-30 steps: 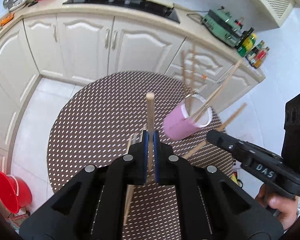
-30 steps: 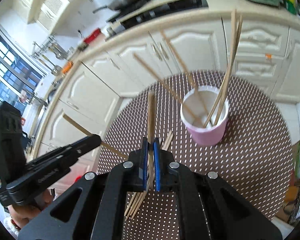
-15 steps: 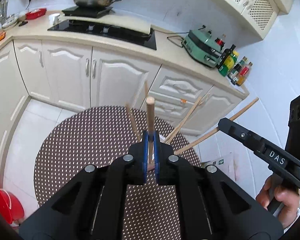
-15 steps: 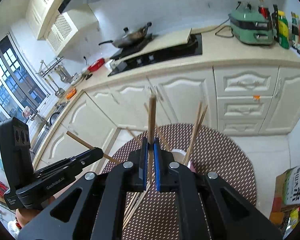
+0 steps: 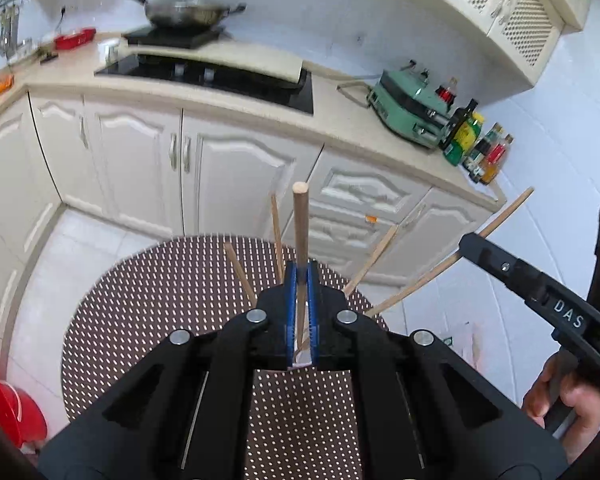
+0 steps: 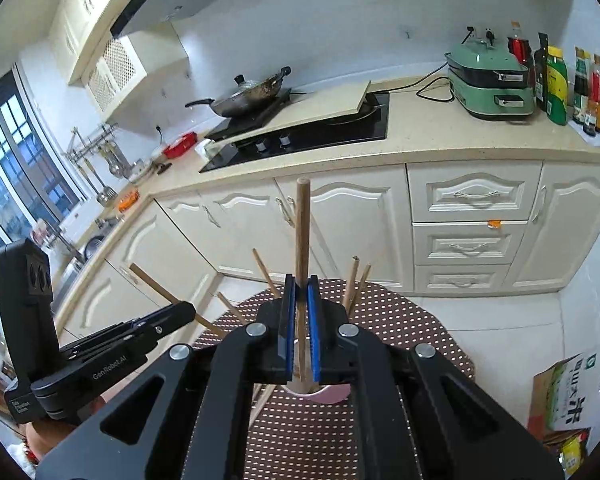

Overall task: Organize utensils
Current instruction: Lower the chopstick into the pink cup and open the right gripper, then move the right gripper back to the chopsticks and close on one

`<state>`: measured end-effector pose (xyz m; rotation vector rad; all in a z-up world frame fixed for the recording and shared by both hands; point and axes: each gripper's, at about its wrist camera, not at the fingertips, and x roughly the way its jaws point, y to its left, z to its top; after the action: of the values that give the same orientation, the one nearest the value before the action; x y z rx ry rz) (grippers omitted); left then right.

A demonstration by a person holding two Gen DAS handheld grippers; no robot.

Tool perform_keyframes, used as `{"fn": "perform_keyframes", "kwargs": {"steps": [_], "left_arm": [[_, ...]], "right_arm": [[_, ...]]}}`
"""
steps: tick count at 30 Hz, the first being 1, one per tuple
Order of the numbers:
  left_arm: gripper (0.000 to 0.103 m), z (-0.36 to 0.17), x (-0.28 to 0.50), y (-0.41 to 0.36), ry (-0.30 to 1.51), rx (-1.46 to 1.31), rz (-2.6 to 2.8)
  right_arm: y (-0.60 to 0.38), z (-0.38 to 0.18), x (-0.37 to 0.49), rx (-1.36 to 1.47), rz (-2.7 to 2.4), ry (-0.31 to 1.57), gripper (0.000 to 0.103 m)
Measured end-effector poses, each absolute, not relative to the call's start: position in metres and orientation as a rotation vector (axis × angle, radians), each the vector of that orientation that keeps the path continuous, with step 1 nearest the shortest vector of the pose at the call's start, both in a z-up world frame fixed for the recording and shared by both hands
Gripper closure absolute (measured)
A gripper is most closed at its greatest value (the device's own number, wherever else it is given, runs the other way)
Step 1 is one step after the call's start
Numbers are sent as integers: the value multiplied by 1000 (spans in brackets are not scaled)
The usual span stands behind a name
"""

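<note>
My left gripper (image 5: 300,276) is shut on a wooden chopstick (image 5: 300,224) that stands upright between its blue pads. My right gripper (image 6: 299,286) is shut on another wooden chopstick (image 6: 302,232), also upright. Both are held above a pink cup (image 6: 320,394), mostly hidden under the grippers, with several chopsticks (image 6: 354,282) fanning out of it. The right gripper also shows in the left wrist view (image 5: 466,242), gripping its chopstick (image 5: 504,214). The left gripper shows in the right wrist view (image 6: 186,310).
The cup stands on a round brown dotted table (image 5: 148,292). Behind are white cabinets (image 6: 468,220), a counter with a hob (image 6: 312,136), a wok (image 6: 248,98), a green appliance (image 6: 488,80) and bottles. A red bucket (image 5: 4,404) and a box (image 6: 568,396) sit on the floor.
Both grippers have risen and tilted up over the cup with their chopsticks. The cup has slipped from plain view to under the grippers; more of the kitchen wall shows.
</note>
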<state>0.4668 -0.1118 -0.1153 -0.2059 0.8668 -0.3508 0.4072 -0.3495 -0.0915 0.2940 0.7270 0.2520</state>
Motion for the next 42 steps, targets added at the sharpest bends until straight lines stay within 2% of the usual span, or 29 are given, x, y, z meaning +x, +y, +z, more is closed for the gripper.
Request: {"fn": "perform_keyframes", "kwargs": {"steps": [15,25,29,32,33,34,35,38,42], "left_arm": [[97,-176,463,-123,1015,-144,-340],[96,-184,461,-121,1053,-160,-359],[95,-183,457,-121,1052,-129,-362],[78,-182,454,-119,1051,-128,-362],[60,-181,452,-117,1045,-127,-359],[49,-178,450,-115,1032,-130,-354],[49,-177,448,-114,1024,-130,-357],[49,-173,444,-109,1019,-120,-359],[49,-167,436,-95,1000,-129,-355]], "right_arm": [[-336,-157,412,261,251,870,98],[-329,-175,409,286,235,916,98],[-328,-172,405,307,221,914,95],[-328,-170,403,330,218,909,92],[-327,-169,401,327,211,905,91],[-326,-167,398,324,199,899,86],[-326,-166,397,325,197,895,80],[-324,-162,390,324,181,879,73],[-322,-160,380,340,158,869,70]]}}
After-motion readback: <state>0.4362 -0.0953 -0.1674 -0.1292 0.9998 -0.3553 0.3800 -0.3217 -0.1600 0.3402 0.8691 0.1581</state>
